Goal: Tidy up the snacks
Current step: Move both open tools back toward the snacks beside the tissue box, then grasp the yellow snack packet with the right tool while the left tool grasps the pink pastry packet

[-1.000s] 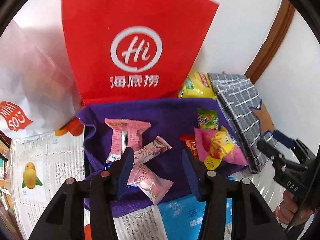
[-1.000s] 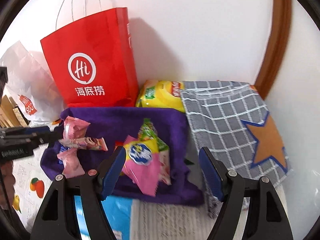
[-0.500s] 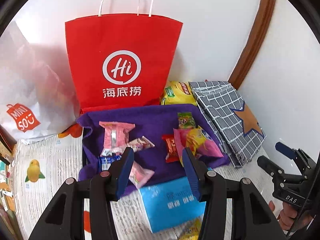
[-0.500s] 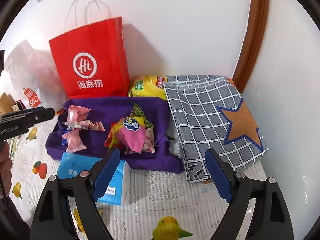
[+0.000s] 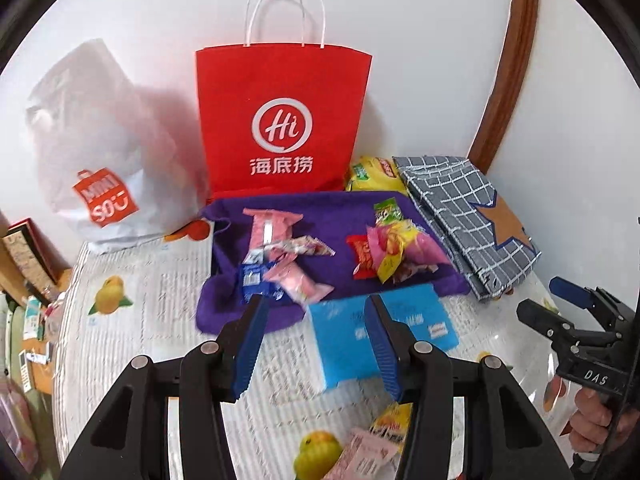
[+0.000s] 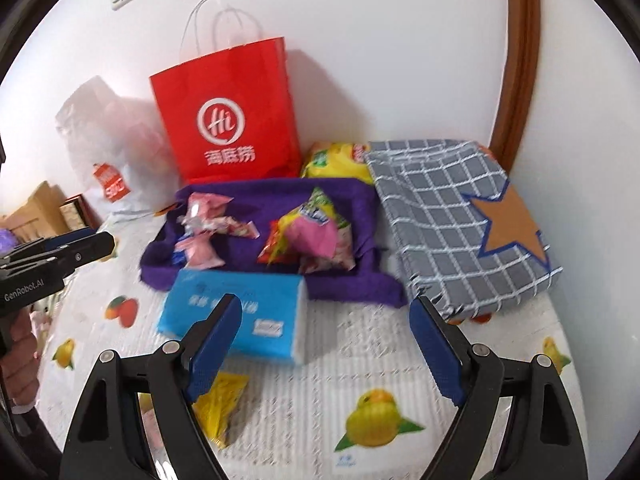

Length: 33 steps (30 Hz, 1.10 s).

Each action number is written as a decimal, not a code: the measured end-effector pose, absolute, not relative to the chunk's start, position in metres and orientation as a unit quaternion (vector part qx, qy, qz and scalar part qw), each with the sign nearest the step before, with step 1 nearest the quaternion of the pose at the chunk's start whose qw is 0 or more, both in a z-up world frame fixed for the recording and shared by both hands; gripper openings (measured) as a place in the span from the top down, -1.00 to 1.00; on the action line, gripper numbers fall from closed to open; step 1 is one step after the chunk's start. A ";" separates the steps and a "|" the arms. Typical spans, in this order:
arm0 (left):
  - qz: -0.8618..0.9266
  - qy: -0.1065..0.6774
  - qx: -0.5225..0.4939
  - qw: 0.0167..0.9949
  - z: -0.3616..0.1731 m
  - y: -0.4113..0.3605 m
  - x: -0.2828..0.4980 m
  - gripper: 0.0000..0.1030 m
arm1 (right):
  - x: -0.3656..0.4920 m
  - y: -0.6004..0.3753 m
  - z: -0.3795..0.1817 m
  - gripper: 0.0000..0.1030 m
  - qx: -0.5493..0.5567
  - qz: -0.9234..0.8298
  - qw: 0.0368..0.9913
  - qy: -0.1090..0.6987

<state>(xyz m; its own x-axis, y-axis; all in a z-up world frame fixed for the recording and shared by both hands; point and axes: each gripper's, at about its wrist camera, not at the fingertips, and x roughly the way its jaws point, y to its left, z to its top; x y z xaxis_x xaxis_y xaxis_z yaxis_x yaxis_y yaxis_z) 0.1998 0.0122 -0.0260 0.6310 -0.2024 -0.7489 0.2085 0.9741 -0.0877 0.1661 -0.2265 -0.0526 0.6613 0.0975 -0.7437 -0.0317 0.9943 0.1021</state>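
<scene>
Tablecloth | left gripper agape, empty | right gripper agape, empty

Fruit-print tablecloth w/ purple cloth, blue tissue pack, checked bag, red bag.

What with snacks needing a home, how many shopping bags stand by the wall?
2: the red paper bag at centre, and the white plastic bag left of it. Others may hide behind them.
</scene>
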 end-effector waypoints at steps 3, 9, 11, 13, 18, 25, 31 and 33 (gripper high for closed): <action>-0.106 0.420 -0.012 0.901 -0.027 0.020 0.189 -0.02 | 0.155 -0.225 -0.053 -0.67 0.045 0.034 0.913 0.404; -0.081 0.419 -0.004 0.904 -0.023 0.029 0.166 -0.03 | 0.141 -0.219 -0.055 -0.67 0.042 0.033 0.910 0.411; -0.078 0.425 -0.016 0.902 -0.024 0.036 0.161 -0.03 | 0.137 -0.216 -0.057 -0.66 0.043 0.039 0.908 0.414; -0.073 0.436 -0.027 0.897 -0.029 0.043 0.158 -0.03 | 0.133 -0.210 -0.062 -0.62 0.047 0.049 0.906 0.419; -0.061 0.458 -0.045 0.886 -0.051 0.064 0.151 -0.03 | 0.126 -0.191 -0.081 -0.43 0.037 0.066 0.899 0.431; -0.044 0.470 -0.065 0.879 -0.075 0.087 0.141 -0.03 | 0.129 -0.157 -0.115 -0.18 0.027 0.097 0.880 0.465; -0.042 0.475 -0.063 0.877 -0.086 0.096 0.141 -0.03 | 0.137 -0.137 -0.135 -0.18 0.036 0.110 0.870 0.479; -0.044 0.478 -0.061 0.875 -0.088 0.097 0.142 -0.03 | 0.141 -0.133 -0.140 -0.18 0.036 0.113 0.867 0.484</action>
